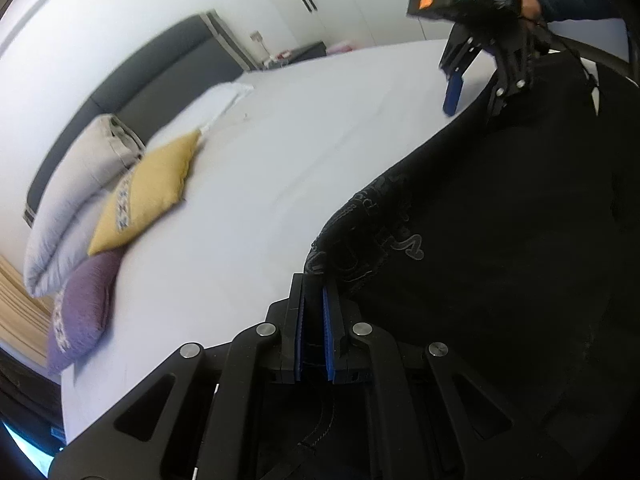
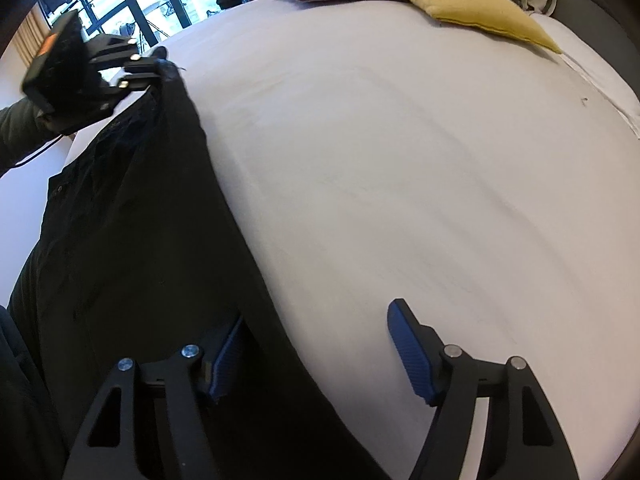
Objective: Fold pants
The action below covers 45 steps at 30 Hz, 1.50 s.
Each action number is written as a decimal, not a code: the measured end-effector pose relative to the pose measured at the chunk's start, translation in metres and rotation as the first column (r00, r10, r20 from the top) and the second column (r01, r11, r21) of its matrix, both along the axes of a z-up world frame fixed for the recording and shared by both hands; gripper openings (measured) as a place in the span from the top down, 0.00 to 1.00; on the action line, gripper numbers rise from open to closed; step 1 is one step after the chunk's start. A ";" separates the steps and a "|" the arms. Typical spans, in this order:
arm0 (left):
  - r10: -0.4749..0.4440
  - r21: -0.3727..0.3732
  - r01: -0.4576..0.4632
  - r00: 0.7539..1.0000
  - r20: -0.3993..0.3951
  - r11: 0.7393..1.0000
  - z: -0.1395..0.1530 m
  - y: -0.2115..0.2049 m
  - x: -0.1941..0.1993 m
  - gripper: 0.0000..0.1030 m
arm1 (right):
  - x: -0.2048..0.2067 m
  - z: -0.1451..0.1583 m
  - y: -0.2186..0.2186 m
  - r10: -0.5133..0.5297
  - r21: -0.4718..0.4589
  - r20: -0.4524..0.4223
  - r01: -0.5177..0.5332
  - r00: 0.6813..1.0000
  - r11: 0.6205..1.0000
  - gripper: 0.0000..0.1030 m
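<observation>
Above the white bed (image 2: 400,200), we hold the black pants (image 1: 500,260) up by two tools. Our left gripper (image 1: 314,320) has its blue pads pressed together on a bunched edge of the fabric, and the cloth runs from there across to the right. Our right gripper (image 2: 316,356) has its fingers spread wide; in its own view the left pad lies against the dark cloth while the other pad (image 2: 412,356) stands over bare sheet, gripping nothing.

Only the left wrist view shows the grey headboard (image 1: 120,92), the white wardrobe doors (image 1: 340,0) and raised lettering on the pants, and it catches the right tool from outside, at the far edge of the pants, one blue pad showing clear of the cloth. Only the right wrist view shows the window (image 2: 132,4) with its dark bars, and the left tool from outside, pinching the pants' top corner.

Both views show the yellow cushion (image 1: 148,196) and purple cushion (image 1: 80,312) lying near the head of the bed, well apart from the pants.
</observation>
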<state>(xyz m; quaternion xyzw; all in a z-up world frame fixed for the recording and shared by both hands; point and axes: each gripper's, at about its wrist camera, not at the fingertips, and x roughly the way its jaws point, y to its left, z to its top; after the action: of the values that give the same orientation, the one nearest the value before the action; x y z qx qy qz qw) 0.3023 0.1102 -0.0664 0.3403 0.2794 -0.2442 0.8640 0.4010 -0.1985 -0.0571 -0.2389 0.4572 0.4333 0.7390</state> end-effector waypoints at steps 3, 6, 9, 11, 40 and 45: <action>-0.001 -0.012 0.002 1.000 0.019 1.000 0.011 -0.004 -0.008 0.94 | 0.006 -0.002 -0.002 0.004 0.002 -0.012 -0.004 1.000 1.000 0.37; -0.001 -0.021 0.001 1.000 0.027 1.000 0.016 -0.004 -0.013 0.94 | 0.003 0.000 -0.005 0.016 -0.002 -0.029 -0.016 0.999 1.000 0.61; 0.004 -0.040 -0.002 0.999 0.041 0.999 0.019 -0.003 -0.007 0.94 | 0.000 0.006 -0.004 0.037 -0.025 -0.036 -0.038 0.999 0.999 0.84; 0.008 -0.046 -0.006 0.999 0.046 0.999 0.020 0.000 -0.003 0.94 | -0.003 0.009 -0.001 0.050 -0.038 -0.038 -0.051 0.998 0.998 0.90; 0.073 -0.059 -0.078 0.994 -0.080 0.995 -0.006 0.024 -0.234 0.94 | -0.289 -0.011 0.052 0.004 -0.187 0.388 0.074 0.922 0.980 0.96; 0.099 -0.059 -0.104 0.992 -0.083 0.993 -0.023 0.016 -0.255 0.94 | -0.281 -0.023 0.057 -0.076 -0.157 0.379 0.145 0.922 0.977 0.96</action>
<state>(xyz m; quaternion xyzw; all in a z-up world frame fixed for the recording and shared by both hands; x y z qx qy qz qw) 0.0472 0.1264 -0.0898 0.2883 0.3227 -0.2221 0.8737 0.1199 -0.1415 -0.0797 -0.3568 0.3597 0.2943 0.8104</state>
